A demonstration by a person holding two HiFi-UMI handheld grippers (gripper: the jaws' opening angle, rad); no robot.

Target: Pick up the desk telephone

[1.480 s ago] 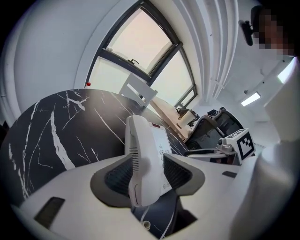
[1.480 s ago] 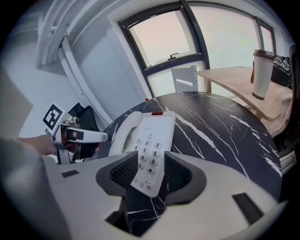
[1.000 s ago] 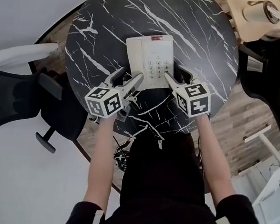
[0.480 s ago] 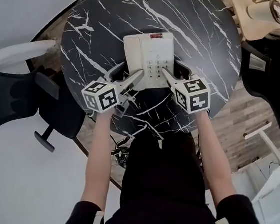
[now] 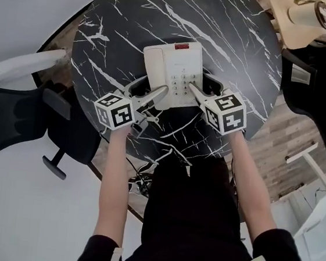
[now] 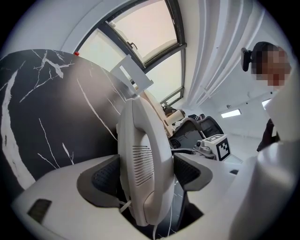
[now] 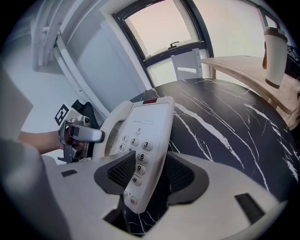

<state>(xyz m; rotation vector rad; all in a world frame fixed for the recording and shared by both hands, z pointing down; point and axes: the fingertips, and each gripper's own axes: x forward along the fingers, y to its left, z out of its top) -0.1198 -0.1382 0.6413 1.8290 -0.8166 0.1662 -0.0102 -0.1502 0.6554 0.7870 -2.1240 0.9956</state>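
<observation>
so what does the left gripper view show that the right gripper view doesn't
Only left gripper view: the handset edge-on between the jaws of the left gripper, which have just been opening. Only right gripper view: the keypad, the red indicator above it and a lidded tumbler. Both: the desk telephone, the black marble table and a window.
</observation>
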